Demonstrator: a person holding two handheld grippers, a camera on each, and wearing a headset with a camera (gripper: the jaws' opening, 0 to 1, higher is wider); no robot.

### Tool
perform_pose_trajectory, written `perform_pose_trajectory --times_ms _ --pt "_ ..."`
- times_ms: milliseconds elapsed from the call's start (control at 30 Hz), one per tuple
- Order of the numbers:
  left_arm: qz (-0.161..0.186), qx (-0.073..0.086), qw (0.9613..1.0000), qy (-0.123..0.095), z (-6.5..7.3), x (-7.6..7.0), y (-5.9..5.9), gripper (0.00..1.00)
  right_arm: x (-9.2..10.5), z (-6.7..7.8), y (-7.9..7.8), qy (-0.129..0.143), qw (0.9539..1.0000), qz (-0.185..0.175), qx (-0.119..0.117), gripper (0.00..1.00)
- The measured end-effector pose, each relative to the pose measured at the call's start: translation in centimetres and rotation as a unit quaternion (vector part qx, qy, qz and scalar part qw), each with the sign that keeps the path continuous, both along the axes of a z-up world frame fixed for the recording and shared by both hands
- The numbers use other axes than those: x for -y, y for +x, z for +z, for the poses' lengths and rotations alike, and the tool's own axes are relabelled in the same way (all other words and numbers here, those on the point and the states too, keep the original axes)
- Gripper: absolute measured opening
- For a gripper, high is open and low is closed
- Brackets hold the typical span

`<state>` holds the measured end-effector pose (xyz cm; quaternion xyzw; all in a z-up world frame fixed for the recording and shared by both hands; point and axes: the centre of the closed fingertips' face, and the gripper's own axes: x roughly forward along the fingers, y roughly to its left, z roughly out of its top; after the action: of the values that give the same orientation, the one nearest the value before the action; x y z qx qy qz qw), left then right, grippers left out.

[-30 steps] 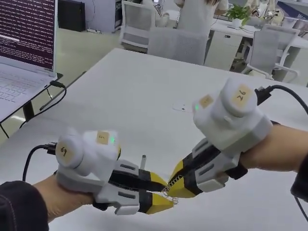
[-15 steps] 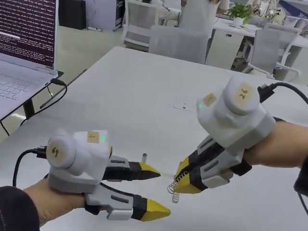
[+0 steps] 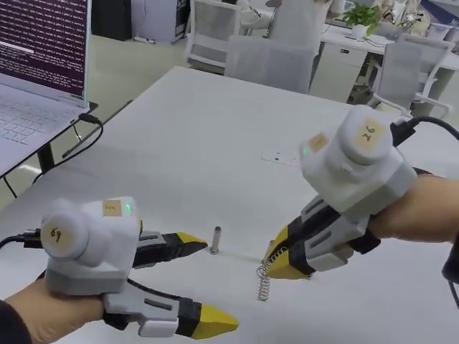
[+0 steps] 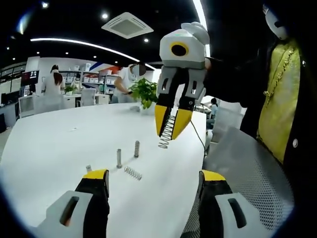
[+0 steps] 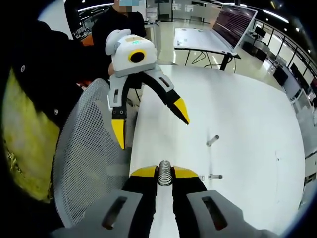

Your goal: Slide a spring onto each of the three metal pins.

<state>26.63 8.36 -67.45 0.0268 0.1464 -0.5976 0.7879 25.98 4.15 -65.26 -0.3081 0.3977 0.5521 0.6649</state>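
Note:
My right gripper (image 3: 281, 264) is shut on the top of a thin steel spring (image 3: 264, 284), which hangs down to just above the white table (image 3: 215, 143). Its own view has the spring (image 5: 165, 179) end-on between the closed yellow tips. A short metal pin (image 3: 215, 240) stands upright on the table, left of the spring. My left gripper (image 3: 206, 283) is open and holds nothing, its tips either side of the space before the pin. From the left gripper view I see two upright pins (image 4: 119, 158) (image 4: 136, 148) and a loose spring (image 4: 132, 172) lying beside them.
An open laptop (image 3: 36, 57) sits on a side stand at the left, with a black cable (image 3: 86, 136) drooping from it. Office chairs (image 3: 265, 64) line the table's far edge. A small white tag (image 3: 280, 156) lies mid-table. A mesh chair (image 5: 84, 148) is close behind me.
The left gripper has opened and drawn back to the left, away from the spring. The spring now hangs from the right gripper alone, and the pin stands in plain sight.

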Motion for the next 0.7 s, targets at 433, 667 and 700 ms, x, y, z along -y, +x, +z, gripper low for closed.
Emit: perform_pose_trajectory --times_ms 433,667,700 --pt "0.033 0.031 0.9986 0.029 -1.1 -1.7 1.0 0.84 1.7 0.4 2.5 -0.016 0.9996 -0.017 0.014 0.08" --pt "0.041 0.041 0.9974 0.043 -1.7 -2.2 1.4 0.89 2.7 0.4 4.0 -0.029 0.9989 -0.028 0.022 0.08" --pt "0.041 0.040 0.9974 0.043 -1.7 -2.2 1.4 0.90 2.8 0.4 4.2 -0.032 0.9988 -0.028 0.022 0.08"
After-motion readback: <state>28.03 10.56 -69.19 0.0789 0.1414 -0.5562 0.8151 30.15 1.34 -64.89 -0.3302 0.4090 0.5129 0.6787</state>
